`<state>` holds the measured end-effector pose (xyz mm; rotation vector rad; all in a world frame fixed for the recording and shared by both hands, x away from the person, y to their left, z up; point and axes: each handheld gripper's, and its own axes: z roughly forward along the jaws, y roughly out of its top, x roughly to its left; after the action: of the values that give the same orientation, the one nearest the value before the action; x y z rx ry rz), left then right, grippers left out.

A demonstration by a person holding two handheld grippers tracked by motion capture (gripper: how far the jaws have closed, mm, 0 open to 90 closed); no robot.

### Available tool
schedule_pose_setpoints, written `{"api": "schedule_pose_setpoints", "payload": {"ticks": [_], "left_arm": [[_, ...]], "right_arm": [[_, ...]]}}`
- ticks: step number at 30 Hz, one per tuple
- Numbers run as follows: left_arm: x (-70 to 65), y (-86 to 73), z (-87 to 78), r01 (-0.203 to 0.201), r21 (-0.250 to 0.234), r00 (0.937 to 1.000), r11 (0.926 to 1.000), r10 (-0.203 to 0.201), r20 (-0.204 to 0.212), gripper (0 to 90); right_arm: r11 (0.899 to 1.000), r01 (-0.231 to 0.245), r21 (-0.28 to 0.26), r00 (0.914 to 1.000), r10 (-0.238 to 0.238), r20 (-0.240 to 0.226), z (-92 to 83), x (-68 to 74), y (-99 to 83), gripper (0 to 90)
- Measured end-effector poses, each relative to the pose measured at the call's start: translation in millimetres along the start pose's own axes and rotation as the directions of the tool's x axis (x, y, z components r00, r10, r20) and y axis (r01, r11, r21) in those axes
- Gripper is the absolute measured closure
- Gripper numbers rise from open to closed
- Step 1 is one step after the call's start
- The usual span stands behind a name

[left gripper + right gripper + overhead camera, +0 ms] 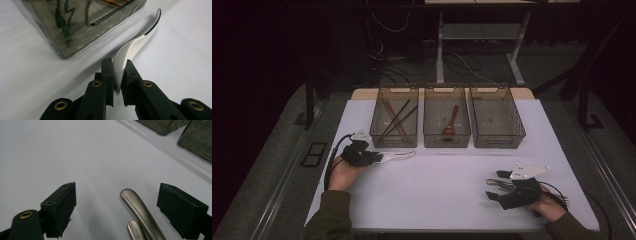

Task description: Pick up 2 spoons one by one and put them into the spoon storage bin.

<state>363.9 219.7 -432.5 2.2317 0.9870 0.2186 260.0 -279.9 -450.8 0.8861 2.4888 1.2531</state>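
My left gripper (378,157) is shut on the handle of a white spoon (401,155), which points right just in front of the left bin (395,136). In the left gripper view the jaws of this gripper (119,68) pinch the white spoon (140,41) on edge, with its bowl end away from me. My right gripper (496,185) stands open at the table's front right. Two grey metal cutlery handles (140,207) lie on the table between its spread jaws (117,195), touching neither.
Three clear grey bins stand in a row at the back. The left one holds chopsticks (396,118), the middle bin (447,137) holds a red spoon (451,122), and the right bin (498,137) looks empty. The white table (437,190) ends close behind both hands.
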Motion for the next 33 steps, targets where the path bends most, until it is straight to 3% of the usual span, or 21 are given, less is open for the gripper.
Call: {"api": "schedule_pose_setpoints", "payload": {"ticks": [12, 16, 25, 33], "left_arm": [[-11.7, 9.5, -1.0, -0.027, -0.048, 0.9977, 0.9985, 0.03, 0.06, 81.2], [-18.9, 14.2, -1.3, -0.019, -0.08, 0.9961, 0.9966, 0.026, 0.084, 81.2], [-37.1, 28.8, -1.9, -0.062, -0.108, 0.9912, 0.9922, 0.074, 0.11, 81.3], [-53.4, 41.2, 0.9, -0.069, -0.139, 0.9868, 0.9879, 0.088, 0.136, 81.3]], "right_arm": [[1.0, 0.0, 0.001, 1.0, 0.0, -0.001, 0.1, -0.2, 0.0, 15.6], [1.0, 0.003, 0.001, 1.0, -0.003, -0.002, 0.4, -0.6, 0.0, 15.6], [1.0, 0.004, 0.001, 1.0, -0.004, -0.002, 0.6, -0.7, 0.0, 15.6], [1.0, 0.005, 0.001, 1.0, -0.005, -0.002, 0.7, -0.8, 0.0, 15.6]]}}
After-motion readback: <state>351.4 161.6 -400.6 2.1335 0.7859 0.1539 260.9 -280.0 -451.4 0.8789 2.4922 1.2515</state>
